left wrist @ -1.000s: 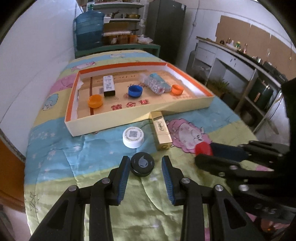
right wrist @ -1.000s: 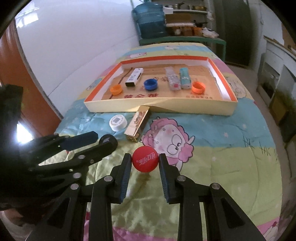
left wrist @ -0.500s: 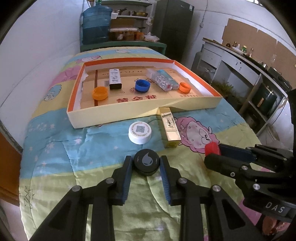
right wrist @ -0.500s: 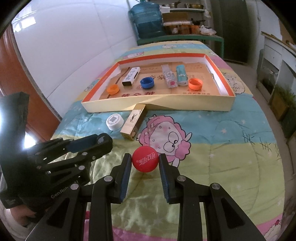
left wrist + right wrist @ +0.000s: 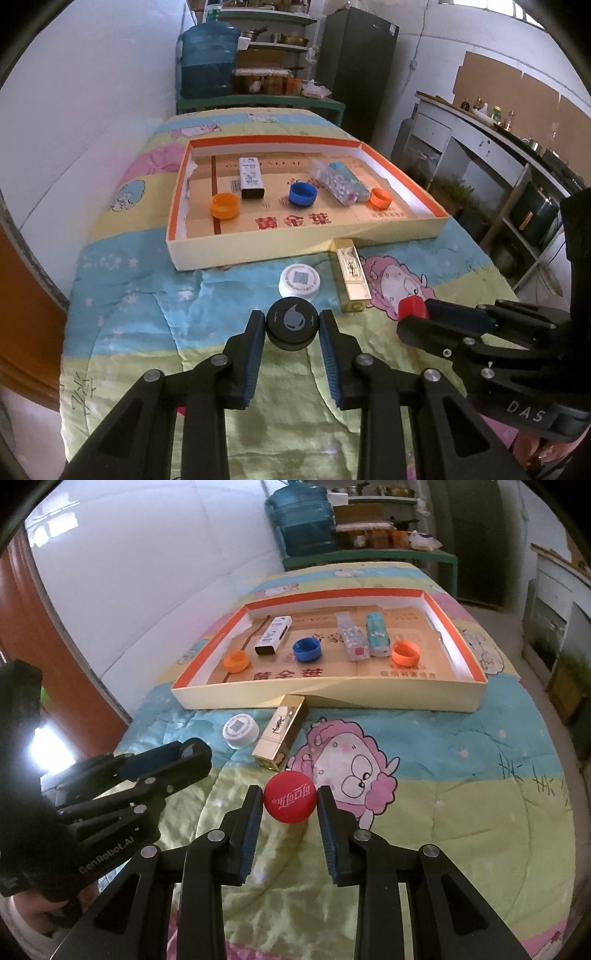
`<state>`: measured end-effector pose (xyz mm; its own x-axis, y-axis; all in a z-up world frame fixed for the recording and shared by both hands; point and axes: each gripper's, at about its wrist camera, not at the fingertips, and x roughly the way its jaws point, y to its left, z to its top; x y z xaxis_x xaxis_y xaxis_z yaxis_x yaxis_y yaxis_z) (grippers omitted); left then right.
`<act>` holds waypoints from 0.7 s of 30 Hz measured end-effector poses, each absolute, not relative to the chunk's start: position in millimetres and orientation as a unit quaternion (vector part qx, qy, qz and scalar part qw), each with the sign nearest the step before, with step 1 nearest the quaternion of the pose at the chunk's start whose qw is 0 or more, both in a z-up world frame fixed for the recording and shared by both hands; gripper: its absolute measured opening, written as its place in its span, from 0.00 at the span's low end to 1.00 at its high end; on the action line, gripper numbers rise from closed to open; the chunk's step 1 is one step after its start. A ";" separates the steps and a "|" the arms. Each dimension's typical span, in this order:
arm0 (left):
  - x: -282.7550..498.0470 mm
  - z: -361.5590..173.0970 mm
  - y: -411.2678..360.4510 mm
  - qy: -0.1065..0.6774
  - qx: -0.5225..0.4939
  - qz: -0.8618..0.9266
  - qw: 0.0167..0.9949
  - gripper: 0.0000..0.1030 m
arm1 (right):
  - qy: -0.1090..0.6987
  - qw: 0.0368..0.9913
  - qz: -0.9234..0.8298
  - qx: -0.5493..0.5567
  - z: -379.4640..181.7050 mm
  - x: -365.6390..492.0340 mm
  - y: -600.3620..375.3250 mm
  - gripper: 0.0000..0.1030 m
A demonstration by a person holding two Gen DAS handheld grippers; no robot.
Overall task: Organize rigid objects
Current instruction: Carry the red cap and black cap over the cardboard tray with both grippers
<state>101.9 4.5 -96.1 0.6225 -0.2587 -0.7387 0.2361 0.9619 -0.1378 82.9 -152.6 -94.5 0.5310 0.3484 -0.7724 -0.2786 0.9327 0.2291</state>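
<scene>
Between the tools and the tray (image 5: 258, 254), the white cap (image 5: 299, 280) and gold box (image 5: 352, 275) obstruct the direct path. The quilt (image 5: 461, 775) right of the gold box lies free. The tray floor's near-right corner (image 5: 424, 674) is unoccupied.

Black cap (image 5: 292, 325), round, printed with a grey drop, is clamped flat between the pads of the left tongs (image 5: 291, 334). Red cap (image 5: 290, 801), bearing white lettering, is clamped likewise in the right tongs (image 5: 290, 806). White cap (image 5: 299, 280), marked with a square code, lies on the quilt (image 5: 129, 314) just beyond the black cap. Gold box (image 5: 352, 274), oblong, lies beside it, its far end touching the tray (image 5: 258, 249). Inside the tray are seen two orange caps (image 5: 224, 206) (image 5: 381, 198), open side up, a blue cap (image 5: 302, 194), a black-and-white box (image 5: 251, 177) and two patterned packs (image 5: 338, 181) side by side.
</scene>
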 end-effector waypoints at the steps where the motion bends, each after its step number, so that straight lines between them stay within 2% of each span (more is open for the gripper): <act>1: 101.9 -94.5 4.9 0.410 -0.015 -0.138 0.901 0.29 | 0.449 0.874 0.180 0.038 -93.9 83.1 -152.2 0.30; 21: 119.9 -66.8 11.4 0.381 -0.036 -0.132 0.914 0.30 | 0.430 0.885 0.179 0.024 -72.8 104.0 -147.6 0.30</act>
